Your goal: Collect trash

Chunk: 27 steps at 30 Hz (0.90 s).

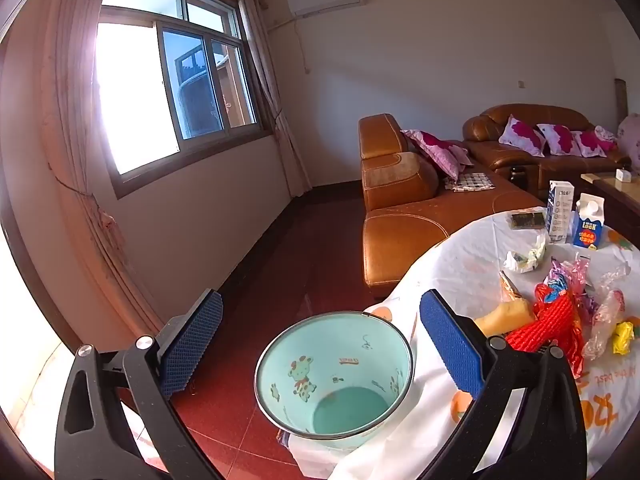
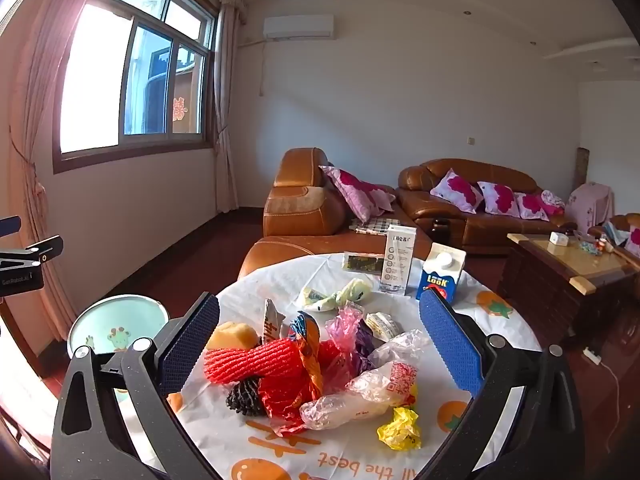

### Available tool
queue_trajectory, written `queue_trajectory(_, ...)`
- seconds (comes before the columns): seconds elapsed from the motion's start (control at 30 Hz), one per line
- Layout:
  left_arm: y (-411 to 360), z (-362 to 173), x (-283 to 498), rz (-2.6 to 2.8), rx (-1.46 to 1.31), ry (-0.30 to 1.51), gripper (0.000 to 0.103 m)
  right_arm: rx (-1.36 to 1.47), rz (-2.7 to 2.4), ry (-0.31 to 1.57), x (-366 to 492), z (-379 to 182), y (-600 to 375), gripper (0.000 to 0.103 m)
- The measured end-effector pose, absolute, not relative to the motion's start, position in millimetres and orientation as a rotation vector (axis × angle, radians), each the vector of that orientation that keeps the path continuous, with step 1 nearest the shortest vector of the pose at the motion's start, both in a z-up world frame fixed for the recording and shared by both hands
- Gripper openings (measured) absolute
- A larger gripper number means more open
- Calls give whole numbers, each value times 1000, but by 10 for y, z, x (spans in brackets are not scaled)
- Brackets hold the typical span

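My left gripper [image 1: 320,344] hangs over the bin [image 1: 334,376], fingers wide, holding nothing. My right gripper [image 2: 320,344], fingers wide too, faces the trash [image 2: 304,372] on the counter [image 2: 472,308].

Left wrist view faces bin [image 1: 334,376] closely; right faces table [image 2: 280,280]; both share sofa [image 1: 408,216].

The mouth of the bin [image 1: 334,376] beside the table [image 2: 240,432] is unobstructed from above, and its inside is bare. Red floor [image 1: 288,280] lies clear between the bin and the sofa [image 1: 404,216]. On the table, wrappers crowd the middle: red netting [image 2: 256,358], a clear bag [image 2: 360,396], a yellow wad [image 2: 400,428]. Two cartons [image 2: 440,276] stand upright at the far edge, blocking passage there. Bare cloth remains along the near rim.
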State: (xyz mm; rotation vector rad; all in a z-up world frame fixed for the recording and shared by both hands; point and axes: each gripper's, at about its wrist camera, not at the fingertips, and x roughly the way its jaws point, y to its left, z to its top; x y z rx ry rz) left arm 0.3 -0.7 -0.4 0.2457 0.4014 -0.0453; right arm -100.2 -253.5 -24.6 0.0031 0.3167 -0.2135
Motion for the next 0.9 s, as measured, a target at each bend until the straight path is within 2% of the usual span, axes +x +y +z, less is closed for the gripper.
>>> queue_trajectory(0.9, 24, -60, 47, -34, 240, 406, 97, -5, -207, 336, -966, -295, -2453, 98)
